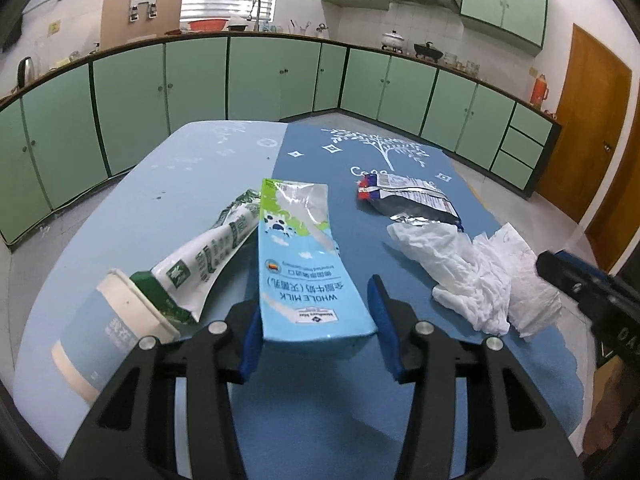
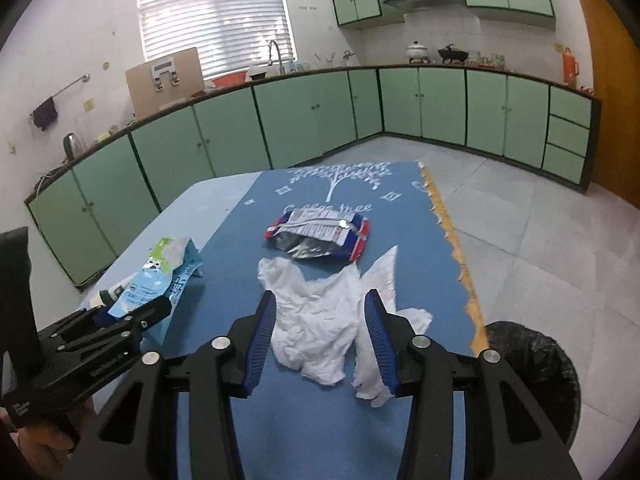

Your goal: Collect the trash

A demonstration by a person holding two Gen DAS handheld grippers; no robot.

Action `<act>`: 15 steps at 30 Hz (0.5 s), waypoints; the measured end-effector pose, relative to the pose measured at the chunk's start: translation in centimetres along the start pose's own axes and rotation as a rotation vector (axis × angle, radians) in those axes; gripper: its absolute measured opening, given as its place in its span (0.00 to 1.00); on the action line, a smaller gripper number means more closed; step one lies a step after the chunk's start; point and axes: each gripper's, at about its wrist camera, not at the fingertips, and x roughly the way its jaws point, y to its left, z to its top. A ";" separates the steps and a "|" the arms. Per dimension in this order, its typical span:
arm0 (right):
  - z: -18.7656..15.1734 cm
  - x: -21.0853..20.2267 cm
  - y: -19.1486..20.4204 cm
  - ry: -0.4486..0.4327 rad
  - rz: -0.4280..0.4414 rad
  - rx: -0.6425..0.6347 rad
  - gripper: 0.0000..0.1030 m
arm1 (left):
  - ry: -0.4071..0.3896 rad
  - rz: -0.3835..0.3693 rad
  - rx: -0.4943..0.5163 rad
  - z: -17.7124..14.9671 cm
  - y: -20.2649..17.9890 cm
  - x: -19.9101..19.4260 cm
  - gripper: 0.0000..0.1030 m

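Observation:
A flattened blue whole-milk carton [image 1: 304,264] lies on the table, its near end between the open fingers of my left gripper [image 1: 316,328]. A green-and-white carton [image 1: 208,256] and a paper cup [image 1: 112,328] lie to its left. Crumpled white tissue [image 1: 480,276] and a foil snack bag [image 1: 408,200] lie to the right. In the right wrist view, my right gripper [image 2: 320,336] is open around the white tissue [image 2: 320,320]; the snack bag [image 2: 320,236] lies beyond, and the milk carton [image 2: 160,280] is at left by the left gripper [image 2: 132,316].
The table has a blue cloth [image 2: 320,420]. A black-lined trash bin [image 2: 536,368] stands on the floor at the table's right. Green kitchen cabinets [image 2: 312,112] line the far walls; a wooden door [image 1: 592,128] is at right.

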 end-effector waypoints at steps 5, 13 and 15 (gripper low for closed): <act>-0.5 2.7 0.7 0.059 0.012 0.010 0.44 | -0.004 -0.019 0.007 0.0 0.0 -0.1 0.45; -1.7 6.3 1.0 0.161 -0.032 -0.010 0.25 | 0.012 -0.041 0.019 -0.3 -0.4 0.3 0.45; -2.1 6.7 1.1 0.183 -0.033 -0.025 0.08 | 0.015 -0.043 0.018 -0.2 -0.5 0.3 0.45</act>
